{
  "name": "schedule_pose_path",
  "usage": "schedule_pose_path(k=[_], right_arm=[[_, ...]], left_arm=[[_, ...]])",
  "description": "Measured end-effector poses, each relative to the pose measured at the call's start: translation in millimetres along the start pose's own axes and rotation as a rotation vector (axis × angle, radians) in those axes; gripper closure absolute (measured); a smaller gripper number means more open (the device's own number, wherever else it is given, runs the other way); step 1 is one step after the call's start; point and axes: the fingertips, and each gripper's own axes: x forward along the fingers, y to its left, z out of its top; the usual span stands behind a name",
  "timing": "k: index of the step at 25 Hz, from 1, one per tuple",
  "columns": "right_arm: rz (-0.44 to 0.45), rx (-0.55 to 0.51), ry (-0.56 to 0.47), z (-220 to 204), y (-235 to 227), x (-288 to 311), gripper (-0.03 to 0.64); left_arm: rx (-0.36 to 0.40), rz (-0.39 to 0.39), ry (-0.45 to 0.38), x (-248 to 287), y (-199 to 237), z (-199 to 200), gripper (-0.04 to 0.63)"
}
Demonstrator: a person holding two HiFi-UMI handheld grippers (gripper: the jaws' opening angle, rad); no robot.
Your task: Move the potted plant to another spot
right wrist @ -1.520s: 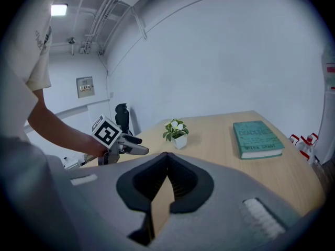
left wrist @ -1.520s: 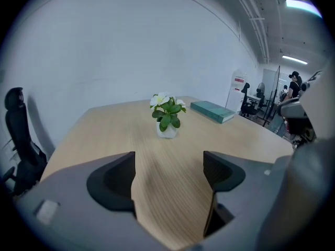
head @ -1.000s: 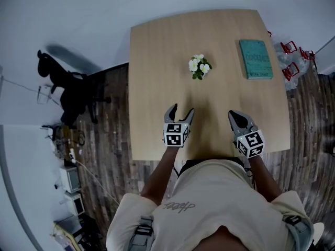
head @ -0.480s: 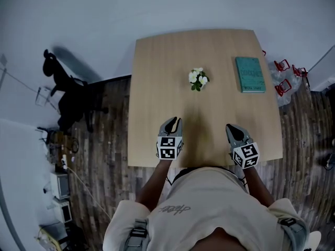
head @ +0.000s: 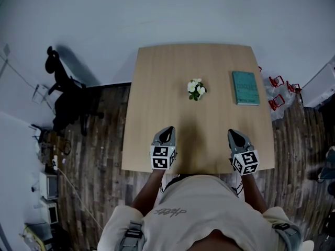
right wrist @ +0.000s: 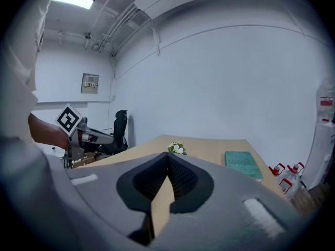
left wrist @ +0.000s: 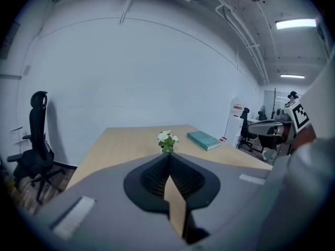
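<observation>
A small potted plant [head: 197,89] with white flowers and green leaves stands near the middle of the light wooden table [head: 157,114]. It also shows far ahead as the plant [left wrist: 167,139] in the left gripper view and as the plant [right wrist: 177,148] in the right gripper view. My left gripper [head: 166,134] hovers over the table's near edge, left of centre, jaws shut with nothing in them. My right gripper [head: 234,136] is held at the near edge to the right, also shut and empty. Both are well short of the plant.
A teal book [head: 245,87] lies on the table right of the plant. A black office chair [head: 65,95] stands on the wood floor to the left. Red-and-white objects [head: 280,88] sit on the floor past the table's right edge. A white wall runs behind the table.
The left gripper's jaws have gone from open to shut. Both grippers have drawn back to the table's near edge, and the head view now takes in more of the table and room.
</observation>
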Motion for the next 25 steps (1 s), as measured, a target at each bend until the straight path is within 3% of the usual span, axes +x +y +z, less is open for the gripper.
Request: schedule_pose_path(k=[7, 25], right_arm=[[-0.008, -0.032, -0.081, 44, -7, -3, 0.614], [0.036, -0.081, -0.255, 146, -26, 1, 0.615]], left_arm=[[-0.002, -0.008, -0.056, -9, 1, 31, 0.581], [0.105, -0.006, -0.246, -10, 29, 149, 0.580]])
